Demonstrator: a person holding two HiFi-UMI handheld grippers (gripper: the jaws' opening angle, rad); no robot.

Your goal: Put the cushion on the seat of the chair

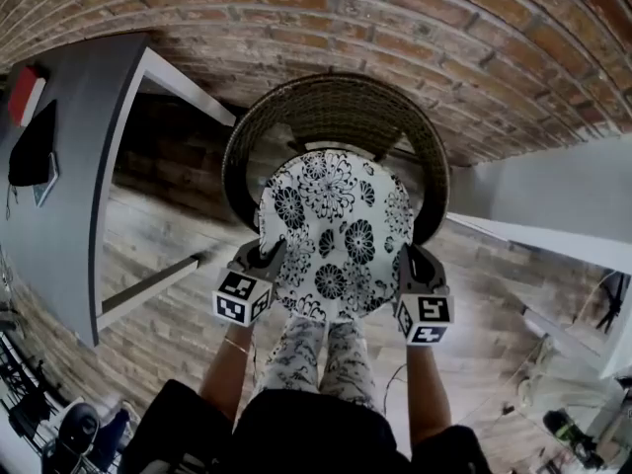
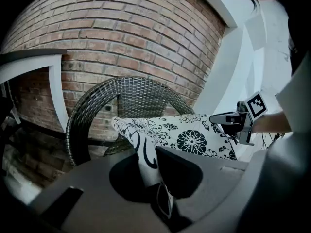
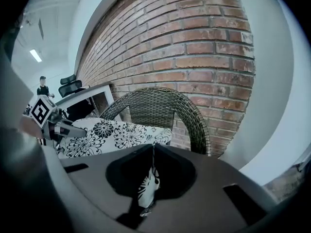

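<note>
A brick wall point(image 1: 395, 28) runs across in front of me, with a wood-plank floor point(image 1: 158, 255) below it. On my left a grey table point(image 1: 69, 186) stands against the wall, and on my right is a white surface point(image 1: 553, 196).

Between them sits the wicker chair point(image 1: 336, 97), its rounded back curving towards the bricks. The cushion point(image 1: 336, 235), white with black flowers, lies flat over the chair's seat, inside the curve of the back. It hides most of the seat, and I cannot tell whether it rests on it.

I hold the cushion at its two near corners. My left gripper point(image 1: 267, 255) is clamped on the left edge; in the left gripper view the fabric is squeezed into a fold between the closed jaws. My right gripper point(image 1: 410, 258) is clamped on the right edge in the same way, with a pinch of patterned cloth hanging between its jaws. Both grippers point forward and downward, and each one's marker cube faces up at me.
</note>
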